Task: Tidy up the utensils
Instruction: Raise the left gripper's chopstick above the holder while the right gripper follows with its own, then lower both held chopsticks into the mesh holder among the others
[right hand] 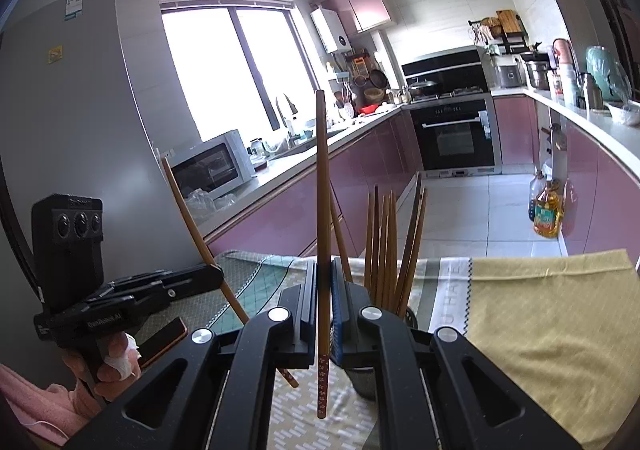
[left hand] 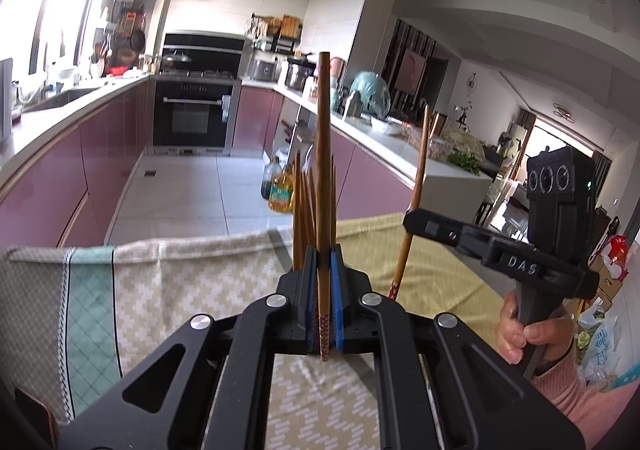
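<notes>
My left gripper [left hand: 324,270] is shut on a brown wooden chopstick [left hand: 323,154] held upright, patterned end down. My right gripper [right hand: 324,282] is shut on a second chopstick [right hand: 322,210], also upright. Each gripper shows in the other's view: the right one [left hand: 412,218] with its chopstick [left hand: 416,186], the left one [right hand: 218,274] with its chopstick [right hand: 192,218]. Several more chopsticks [right hand: 394,246] stand bunched in a dark holder [right hand: 366,382] on the table, just right of my right gripper; they also show behind my left gripper [left hand: 304,210].
Patterned cloths cover the table: a beige and teal one [left hand: 140,290] and a yellow one [right hand: 552,322]. A phone [right hand: 164,342] lies at the left. Beyond the table's far edge is the kitchen floor with oil bottles [right hand: 546,214], counters and an oven [left hand: 192,118].
</notes>
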{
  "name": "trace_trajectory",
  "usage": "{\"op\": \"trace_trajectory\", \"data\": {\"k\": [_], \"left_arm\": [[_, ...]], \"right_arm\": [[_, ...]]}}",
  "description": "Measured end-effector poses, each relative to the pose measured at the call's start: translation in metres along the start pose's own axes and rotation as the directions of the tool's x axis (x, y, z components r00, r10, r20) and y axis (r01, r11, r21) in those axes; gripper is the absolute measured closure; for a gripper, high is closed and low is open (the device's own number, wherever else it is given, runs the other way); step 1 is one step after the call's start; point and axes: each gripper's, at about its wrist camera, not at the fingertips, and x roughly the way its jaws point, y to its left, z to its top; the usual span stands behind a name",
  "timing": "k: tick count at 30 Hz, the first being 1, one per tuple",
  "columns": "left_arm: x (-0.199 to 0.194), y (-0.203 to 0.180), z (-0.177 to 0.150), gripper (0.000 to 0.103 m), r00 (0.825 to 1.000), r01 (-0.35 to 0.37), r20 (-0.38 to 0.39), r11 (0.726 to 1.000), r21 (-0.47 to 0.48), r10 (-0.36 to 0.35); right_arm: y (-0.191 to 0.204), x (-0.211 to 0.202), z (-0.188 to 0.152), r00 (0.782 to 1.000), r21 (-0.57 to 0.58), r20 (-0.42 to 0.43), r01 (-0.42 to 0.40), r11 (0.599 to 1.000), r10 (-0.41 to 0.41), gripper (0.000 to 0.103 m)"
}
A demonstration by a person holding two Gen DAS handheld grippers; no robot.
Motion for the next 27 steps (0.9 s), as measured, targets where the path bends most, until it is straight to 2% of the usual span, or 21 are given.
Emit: {"op": "trace_trajectory", "data": {"k": [10, 19, 27], "left_arm": [[0.005, -0.013, 0.026, 0.096, 0.997, 0.001, 0.074, 1.000, 0.024, -0.002], [0.034, -0.018, 0.021, 0.096, 0.999, -0.026, 0.038, 0.999, 0.034, 0.025], [0.053, -0.016, 0.015, 0.096, 0.999, -0.052, 0.001, 0.998, 0.036, 0.052]], "right_arm": [[-0.002, 0.004, 0.020, 0.999, -0.019, 0.041, 0.019, 1.000, -0.018, 0.097], [-0.010, 0.021, 0.025, 0.998, -0.012, 0.045, 0.053, 0.999, -0.052, 0.097], [-0.017, 0.036, 0.014, 0.997, 0.002, 0.017, 0.078, 0.997, -0.078, 0.097]]}}
